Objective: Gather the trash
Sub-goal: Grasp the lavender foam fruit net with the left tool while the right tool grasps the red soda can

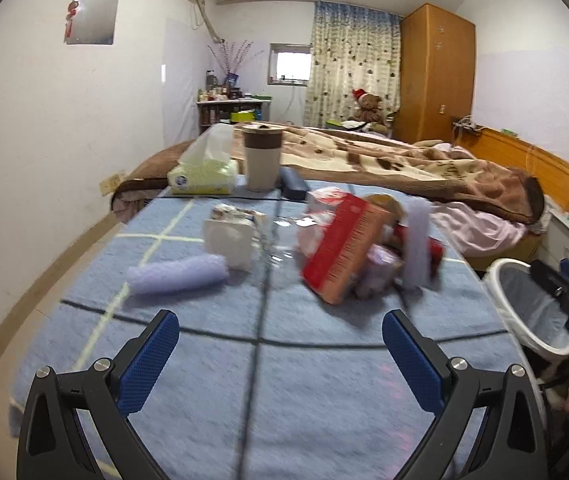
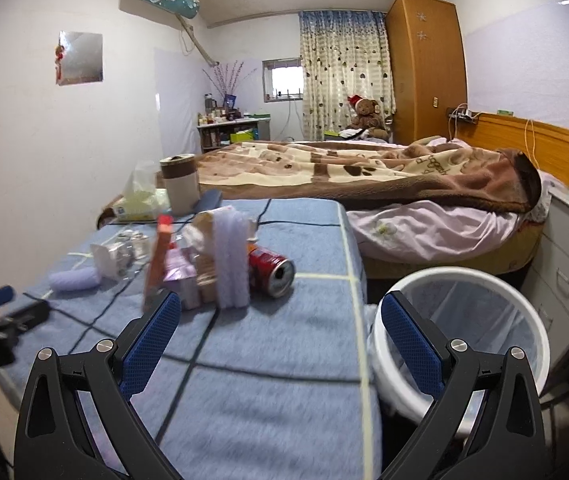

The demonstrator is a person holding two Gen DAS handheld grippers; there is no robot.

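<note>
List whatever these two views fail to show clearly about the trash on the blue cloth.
- Red box: print unreadable, motion blur, left wrist view.
- Items behind the purple sponge: hidden by it in the right wrist view, smeared in the left.
- Red can: label too blurred.
- White bin: bottom hidden by its rim and the right gripper.

Trash pile (image 2: 204,264) sits mid-table (image 2: 268,400), cup (image 2: 179,188) behind it, bin (image 2: 464,320) right of the table.

Blurred trash pile (image 1: 360,248) on blue cover, red can (image 2: 272,270) toppled, perhaps empty
</note>
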